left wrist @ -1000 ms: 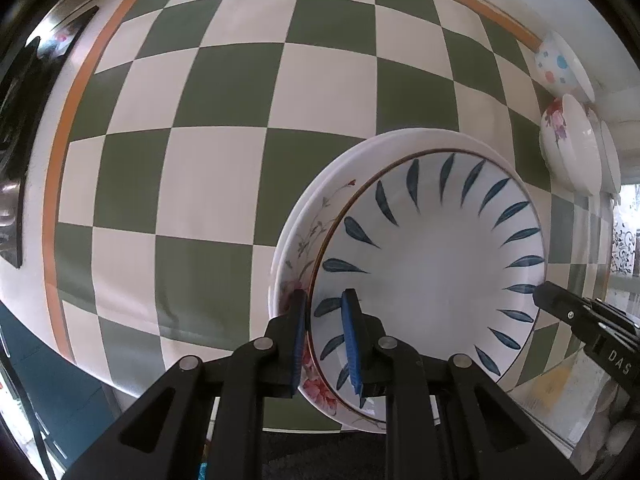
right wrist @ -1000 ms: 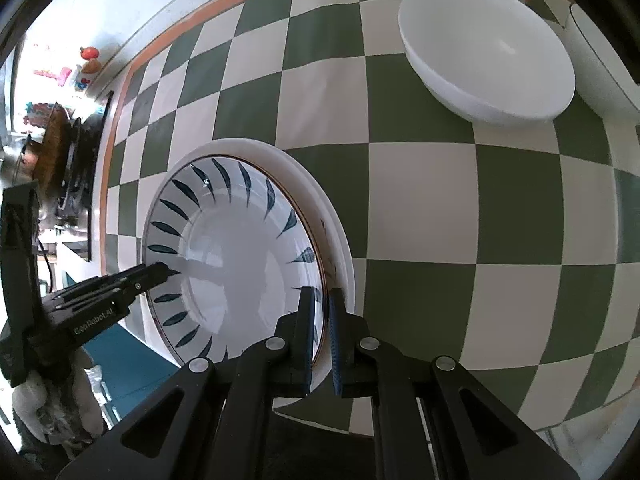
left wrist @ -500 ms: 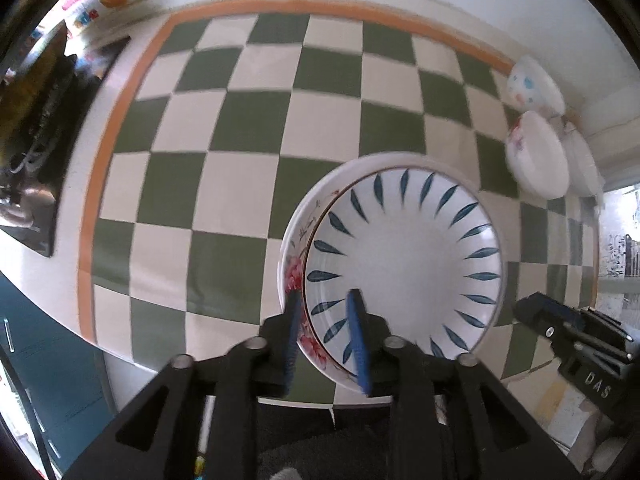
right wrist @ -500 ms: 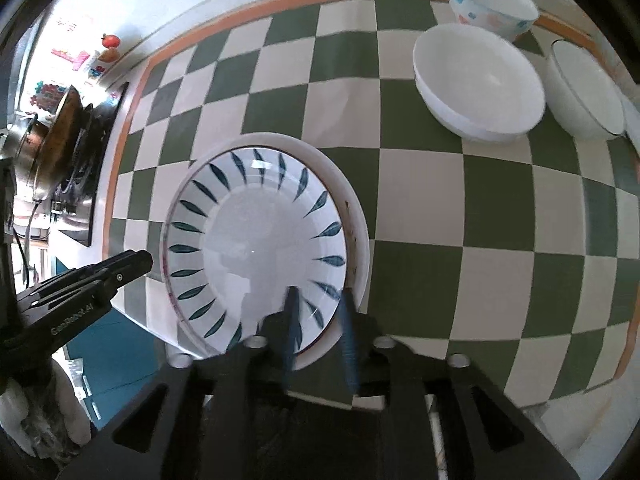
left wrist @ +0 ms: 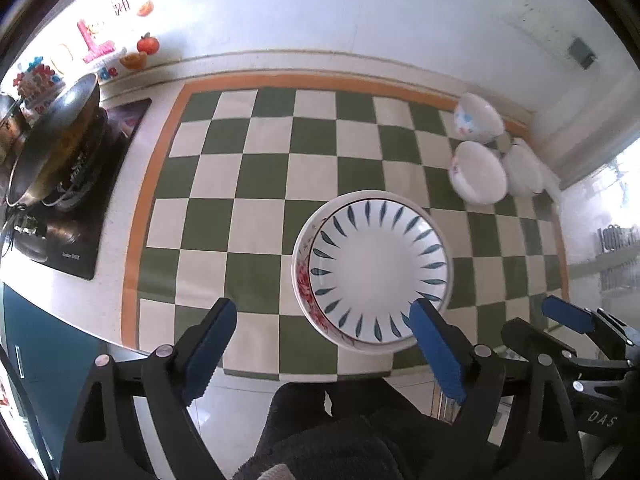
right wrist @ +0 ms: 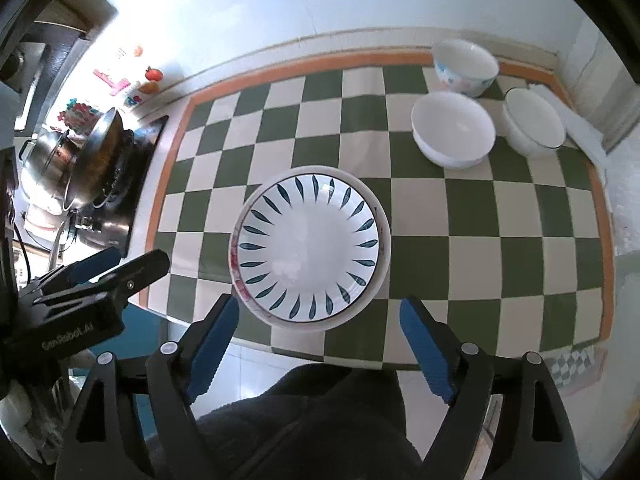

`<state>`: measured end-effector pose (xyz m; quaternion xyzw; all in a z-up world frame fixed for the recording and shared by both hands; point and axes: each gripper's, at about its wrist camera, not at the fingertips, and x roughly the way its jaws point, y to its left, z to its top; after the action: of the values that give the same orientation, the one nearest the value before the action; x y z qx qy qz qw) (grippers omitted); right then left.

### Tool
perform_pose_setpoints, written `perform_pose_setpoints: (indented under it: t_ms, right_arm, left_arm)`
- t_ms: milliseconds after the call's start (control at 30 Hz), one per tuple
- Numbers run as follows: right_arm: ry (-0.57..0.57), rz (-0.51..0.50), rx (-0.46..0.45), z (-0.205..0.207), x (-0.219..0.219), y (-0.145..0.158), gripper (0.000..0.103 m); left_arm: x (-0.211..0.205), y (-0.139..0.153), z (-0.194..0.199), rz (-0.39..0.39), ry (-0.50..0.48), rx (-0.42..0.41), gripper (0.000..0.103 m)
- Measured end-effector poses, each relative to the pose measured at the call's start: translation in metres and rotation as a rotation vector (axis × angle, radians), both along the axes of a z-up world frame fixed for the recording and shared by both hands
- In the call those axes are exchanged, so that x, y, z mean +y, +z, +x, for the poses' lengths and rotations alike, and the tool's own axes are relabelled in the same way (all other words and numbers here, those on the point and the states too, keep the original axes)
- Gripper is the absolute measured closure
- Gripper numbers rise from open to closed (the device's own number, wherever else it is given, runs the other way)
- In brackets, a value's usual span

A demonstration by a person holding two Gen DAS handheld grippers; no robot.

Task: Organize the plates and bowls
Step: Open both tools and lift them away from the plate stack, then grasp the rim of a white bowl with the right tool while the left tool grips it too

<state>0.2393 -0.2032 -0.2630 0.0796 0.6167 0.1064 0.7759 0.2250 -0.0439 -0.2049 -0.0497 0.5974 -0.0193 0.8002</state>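
Note:
A white plate with blue leaf marks (left wrist: 378,268) (right wrist: 308,246) lies stacked on a plate with red flowers (left wrist: 305,280) near the front edge of the checkered counter. Three bowls stand at the back right: a spotted one (right wrist: 466,65), a plain white one (right wrist: 452,132) and a dark-rimmed one (right wrist: 534,126); they also show in the left wrist view (left wrist: 478,172). My left gripper (left wrist: 324,344) is open and empty, pulled back in front of the stack. My right gripper (right wrist: 316,344) is open and empty, also in front of the stack.
A hob with a metal wok (left wrist: 52,140) and a pot (right wrist: 60,152) stands at the left end of the counter. The white tiled wall (left wrist: 320,12) runs behind. The counter's front edge (right wrist: 280,350) is just below the plates. A folded cloth (right wrist: 576,120) lies at the right.
Both grippers let go of the plate stack's rim, opened wide, and drew back and up from the counter. The stack stays at the front edge.

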Motion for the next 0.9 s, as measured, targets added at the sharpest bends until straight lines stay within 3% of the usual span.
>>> perform_pose_setpoints:
  t_ms: [233, 533, 700, 900]
  right_arm:
    - [-0.042, -0.001, -0.064, -0.031, 0.003, 0.037, 0.015]
    - [-0.089, 0.034, -0.091, -0.046, -0.004, 0.051, 0.013]
    - [-0.147, 0.1, -0.117, -0.032, -0.038, 0.047, 0.012]
    - [-0.217, 0.092, -0.106, 0.025, -0.107, 0.017, 0.012]
  left_arm:
    - [-0.002, 0.028, -0.03, 0.005, -0.058, -0.039, 0.014]
    - [-0.006, 0.033, -0.036, -0.003, -0.059, -0.063, 0.014]
    - [-0.022, 0.035, -0.014, 0.012, -0.045, -0.103, 0.014]
    - [-0.063, 0.006, 0.055, -0.031, -0.031, -0.054, 0.014]
